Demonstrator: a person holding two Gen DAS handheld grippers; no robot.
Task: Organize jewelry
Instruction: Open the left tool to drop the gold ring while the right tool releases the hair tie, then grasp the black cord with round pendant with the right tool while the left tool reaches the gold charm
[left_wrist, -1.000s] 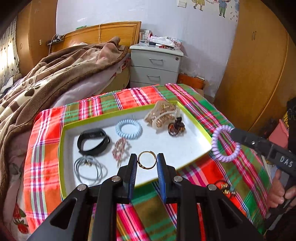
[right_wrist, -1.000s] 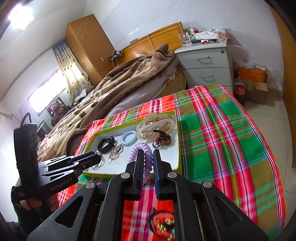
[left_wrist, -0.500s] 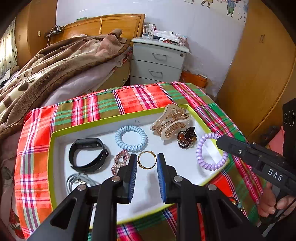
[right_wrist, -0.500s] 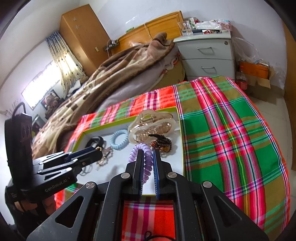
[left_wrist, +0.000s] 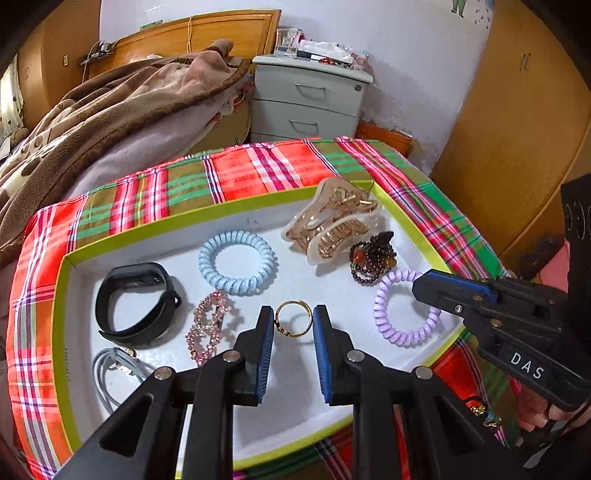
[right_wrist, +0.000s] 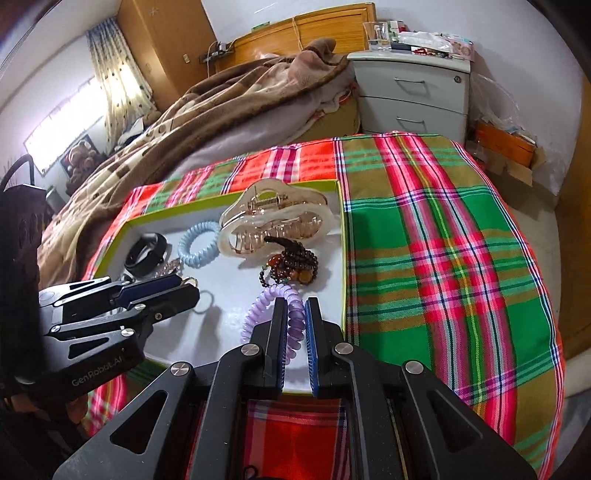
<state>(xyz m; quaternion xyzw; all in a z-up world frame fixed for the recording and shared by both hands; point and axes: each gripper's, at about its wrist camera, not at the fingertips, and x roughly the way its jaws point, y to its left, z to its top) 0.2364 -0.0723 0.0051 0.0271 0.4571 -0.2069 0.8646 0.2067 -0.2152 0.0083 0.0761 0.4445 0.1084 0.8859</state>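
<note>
The left tongs (left_wrist: 293, 321) pinch a thin gold ring (left_wrist: 293, 323) between their blue pads, the ring standing on edge with its open face toward the camera, just above the white floor of the tray (left_wrist: 62, 295). The right tongs (right_wrist: 295, 314) are clamped narrow on a lilac spiral hair tie (right_wrist: 271, 310); the coil hangs forward from the pads, its loop stretched away from the tongs toward the tray's middle, its far end low over the floor, whether touching I cannot tell. In the left wrist view the same tie (left_wrist: 402, 306) shows as a round loop near the tray's right-hand wall.

The tray is shallow and rectangular, white inside with a lime-green rim, and sits on a bench covered in red and green plaid cloth (right_wrist: 443, 240). Around the ring lie a pink rhinestone clip (left_wrist: 210, 325), long axis running near to far, a black rubbery wristband (left_wrist: 136, 299), a pale blue spiral tie (left_wrist: 236, 262) and a grey cord loop (left_wrist: 110, 369). Farther back, a translucent beige claw clip (left_wrist: 332, 225) lies beside a dark beaded bracelet (left_wrist: 373, 258).
</note>
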